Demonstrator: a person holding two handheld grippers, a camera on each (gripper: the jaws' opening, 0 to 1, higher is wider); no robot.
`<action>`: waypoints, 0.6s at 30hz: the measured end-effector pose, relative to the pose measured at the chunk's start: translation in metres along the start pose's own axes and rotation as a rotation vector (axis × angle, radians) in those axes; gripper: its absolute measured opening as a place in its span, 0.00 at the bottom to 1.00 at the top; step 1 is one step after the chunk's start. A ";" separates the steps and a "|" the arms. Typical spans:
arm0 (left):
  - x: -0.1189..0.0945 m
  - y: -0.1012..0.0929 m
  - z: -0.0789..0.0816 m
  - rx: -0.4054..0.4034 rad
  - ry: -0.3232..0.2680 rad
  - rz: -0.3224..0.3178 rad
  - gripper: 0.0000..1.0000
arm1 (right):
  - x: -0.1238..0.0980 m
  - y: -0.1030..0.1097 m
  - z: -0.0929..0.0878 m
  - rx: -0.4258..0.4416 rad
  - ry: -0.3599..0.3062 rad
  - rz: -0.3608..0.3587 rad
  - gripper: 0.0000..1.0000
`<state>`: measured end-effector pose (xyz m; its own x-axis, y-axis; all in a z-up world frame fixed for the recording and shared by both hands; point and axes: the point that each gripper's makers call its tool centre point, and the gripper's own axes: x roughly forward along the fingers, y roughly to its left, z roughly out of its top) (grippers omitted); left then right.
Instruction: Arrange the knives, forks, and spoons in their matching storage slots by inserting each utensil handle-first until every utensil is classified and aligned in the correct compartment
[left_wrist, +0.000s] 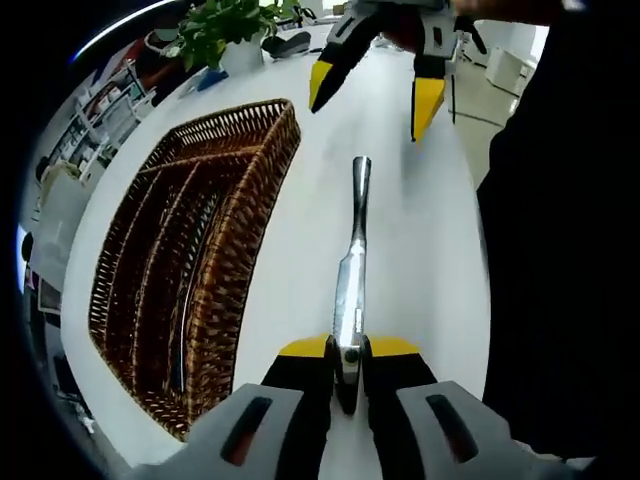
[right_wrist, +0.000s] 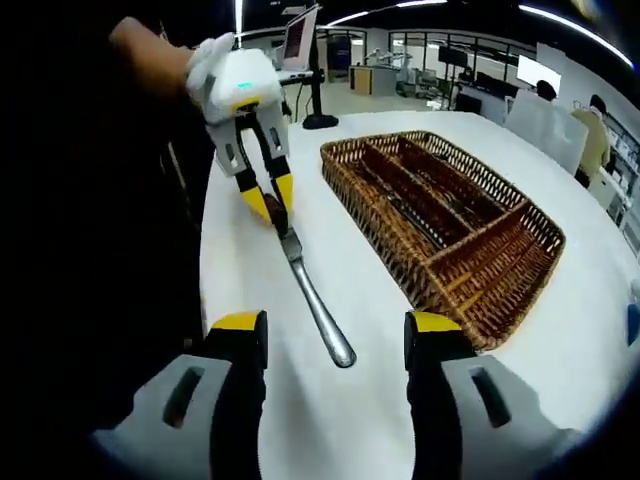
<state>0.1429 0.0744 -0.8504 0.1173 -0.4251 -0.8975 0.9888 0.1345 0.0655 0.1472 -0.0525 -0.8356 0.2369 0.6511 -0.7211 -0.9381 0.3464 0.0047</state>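
A metal utensil (left_wrist: 350, 270) is held low over the white table (left_wrist: 430, 230), with my left gripper (left_wrist: 346, 350) shut on its wider end and its rounded handle pointing away. My right gripper (left_wrist: 373, 100) faces it from the far side, open. In the right gripper view the utensil (right_wrist: 312, 295) runs from the left gripper (right_wrist: 272, 205) toward my right gripper (right_wrist: 335, 325), and the handle tip lies between the open jaws without touching them. A brown wicker basket (left_wrist: 240, 270) with long slots sits left of the utensil. In the right gripper view the basket (right_wrist: 375, 225) is to the right.
A potted plant (left_wrist: 225, 30) stands at the table's far end beyond the basket. The person's dark clothing (left_wrist: 560, 250) borders the table edge. A monitor (right_wrist: 300, 40) stands behind the left gripper, and office desks fill the room beyond.
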 end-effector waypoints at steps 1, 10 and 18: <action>-0.001 0.000 0.001 0.000 0.001 -0.002 0.10 | 0.006 0.001 0.000 -0.009 0.000 0.010 0.54; -0.008 0.007 -0.002 0.042 0.019 0.008 0.10 | 0.038 0.011 -0.010 -0.081 0.068 0.092 0.30; -0.012 0.010 -0.007 0.067 0.026 0.005 0.10 | 0.049 0.015 -0.009 -0.148 0.104 0.119 0.15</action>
<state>0.1508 0.0869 -0.8416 0.1208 -0.4007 -0.9082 0.9922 0.0758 0.0986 0.1421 -0.0217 -0.8774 0.1024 0.6058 -0.7890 -0.9866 0.1634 -0.0026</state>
